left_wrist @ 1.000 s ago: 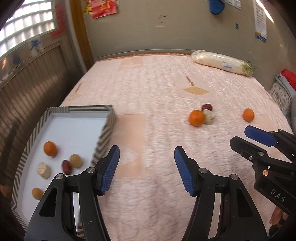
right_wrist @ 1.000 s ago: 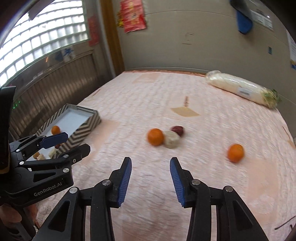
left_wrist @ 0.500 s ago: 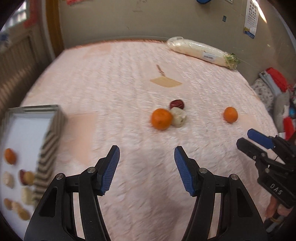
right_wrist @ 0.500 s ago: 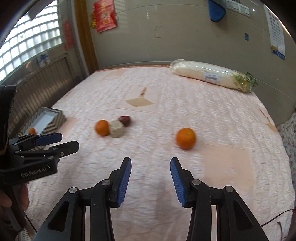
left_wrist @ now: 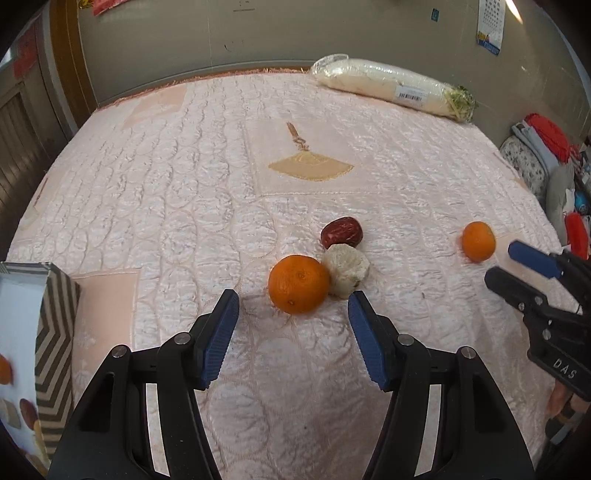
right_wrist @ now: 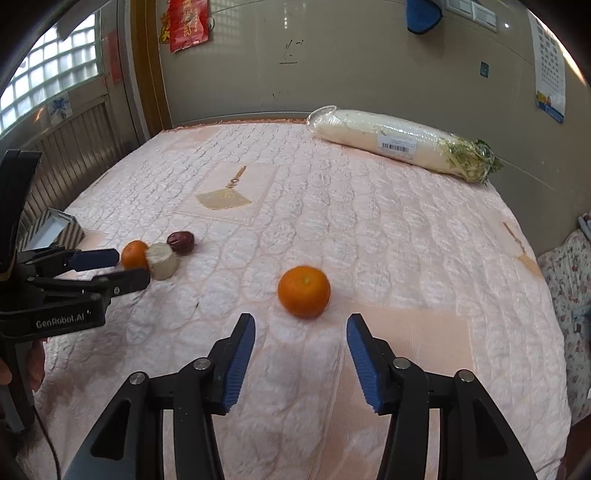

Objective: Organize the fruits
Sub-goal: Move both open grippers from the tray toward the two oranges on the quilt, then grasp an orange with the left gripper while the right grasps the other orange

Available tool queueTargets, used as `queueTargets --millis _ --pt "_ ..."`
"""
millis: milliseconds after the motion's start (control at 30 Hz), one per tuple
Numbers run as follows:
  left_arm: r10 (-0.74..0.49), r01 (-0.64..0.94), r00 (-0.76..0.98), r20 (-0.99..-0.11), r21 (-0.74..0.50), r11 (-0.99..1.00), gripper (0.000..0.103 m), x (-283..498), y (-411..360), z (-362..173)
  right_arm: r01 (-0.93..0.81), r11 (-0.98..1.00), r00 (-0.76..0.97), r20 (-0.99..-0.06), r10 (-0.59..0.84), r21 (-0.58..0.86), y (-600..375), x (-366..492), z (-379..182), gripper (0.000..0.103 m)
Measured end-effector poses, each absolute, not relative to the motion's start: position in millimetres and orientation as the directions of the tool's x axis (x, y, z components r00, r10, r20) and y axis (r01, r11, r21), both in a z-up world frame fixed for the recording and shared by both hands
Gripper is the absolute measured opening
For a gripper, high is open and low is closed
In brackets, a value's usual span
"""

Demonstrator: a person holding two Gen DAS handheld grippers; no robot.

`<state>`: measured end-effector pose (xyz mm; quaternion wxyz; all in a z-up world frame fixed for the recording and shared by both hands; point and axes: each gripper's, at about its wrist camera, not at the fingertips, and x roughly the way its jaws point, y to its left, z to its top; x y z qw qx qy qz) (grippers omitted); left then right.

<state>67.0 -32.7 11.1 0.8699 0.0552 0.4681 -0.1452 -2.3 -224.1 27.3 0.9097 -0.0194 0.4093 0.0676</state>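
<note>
Printed lettering is read on the two tools: "GenRobot.AI" on the body of the left gripper (right_wrist: 122, 267) as seen from the right wrist view, and "DAS" on the right gripper (left_wrist: 517, 267) as seen from the left wrist view. A barcode label is carried by the plastic-wrapped white radish (right_wrist: 399, 142) at the far edge of the pink quilted bedspread (left_wrist: 184, 192); its digits cannot be read. A red poster (right_wrist: 188, 22) with unreadable characters is hung on the wall.

From left to right, the striped box (left_wrist: 55, 332) is shown at the frame edge with blurred fruits inside. A cluster is formed by a large orange (left_wrist: 298, 284), a pale beige knobbly piece (left_wrist: 347, 270) touching it, and a wrinkled dark red date (left_wrist: 341, 232) just behind. A second orange (right_wrist: 303, 291), smooth and round, is set well apart to the right.

The left gripper is held released, with the large orange just ahead of its blue pads (left_wrist: 221, 338) and nothing clamped. The right gripper (right_wrist: 301, 349) is likewise released; its jaws have just been opening, and nothing lies between them.

Compared with a second ago, both oranges are seen nearer the fingertips, and the box is pushed to the left margin.
</note>
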Motion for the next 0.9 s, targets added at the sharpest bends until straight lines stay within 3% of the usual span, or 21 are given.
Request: queueTargets --millis 233,267,333,367,900 --pt "-0.215 0.313 0.543 -0.812 -0.042 0.949 0.06 72 -33 10 -0.132 0.991 0.65 -0.752 0.105 0.023 -226 24 17 0.052" --pt "-0.21 0.309 0.549 -0.809 -0.037 0.95 0.049 72 -33 10 -0.133 0.99 0.648 -0.752 0.118 0.041 -227 27 16 0.052" --pt "-0.207 0.304 0.555 -0.805 -0.035 0.952 0.034 72 -31 11 -0.13 0.99 0.635 -0.763 0.123 0.052 -227 31 12 0.034" --pt "-0.219 0.303 0.553 -0.804 -0.051 0.952 0.031 72 -29 12 -0.126 0.991 0.632 -0.767 0.115 0.044 -227 32 11 0.033" --pt "-0.178 0.232 0.606 -0.775 -0.042 0.972 0.031 24 0 38 -0.119 0.991 0.689 -0.713 0.127 0.062 -186 -13 35 0.032"
